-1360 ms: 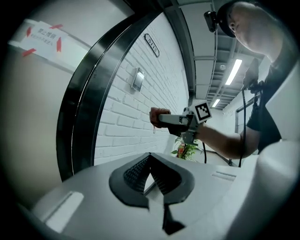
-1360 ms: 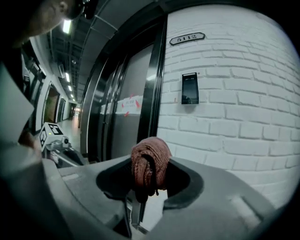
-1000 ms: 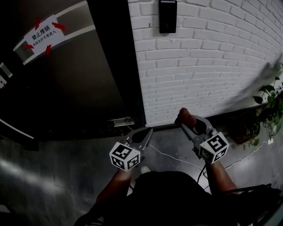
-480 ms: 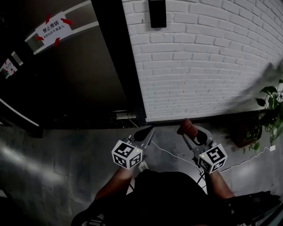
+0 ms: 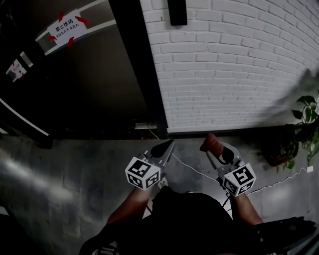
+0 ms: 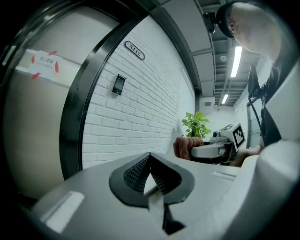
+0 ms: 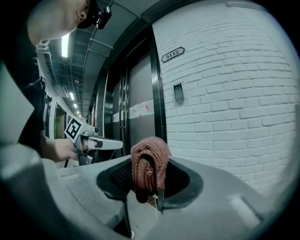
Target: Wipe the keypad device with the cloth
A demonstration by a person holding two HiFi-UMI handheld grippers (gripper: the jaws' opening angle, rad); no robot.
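Over the last second the right gripper [image 5: 213,148], fingers clamped on the cloth [image 7: 150,161], and the left gripper [image 5: 164,148], fingers closed on nothing, have barely risen, so the keypad [image 5: 177,12] stays high on the wall [image 5: 234,74], well above the cloth, and wiping likely hasn't begun.

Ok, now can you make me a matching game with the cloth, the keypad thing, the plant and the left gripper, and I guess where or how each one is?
Things:
1. cloth
2. keypad device
3. potted plant
4. left gripper

Where or how:
A. high up on the white brick wall
B. pinched in the right gripper
C. shut, with nothing in it
D. low down at the far right, by the wall

Right pairs: 1-B, 2-A, 3-D, 4-C
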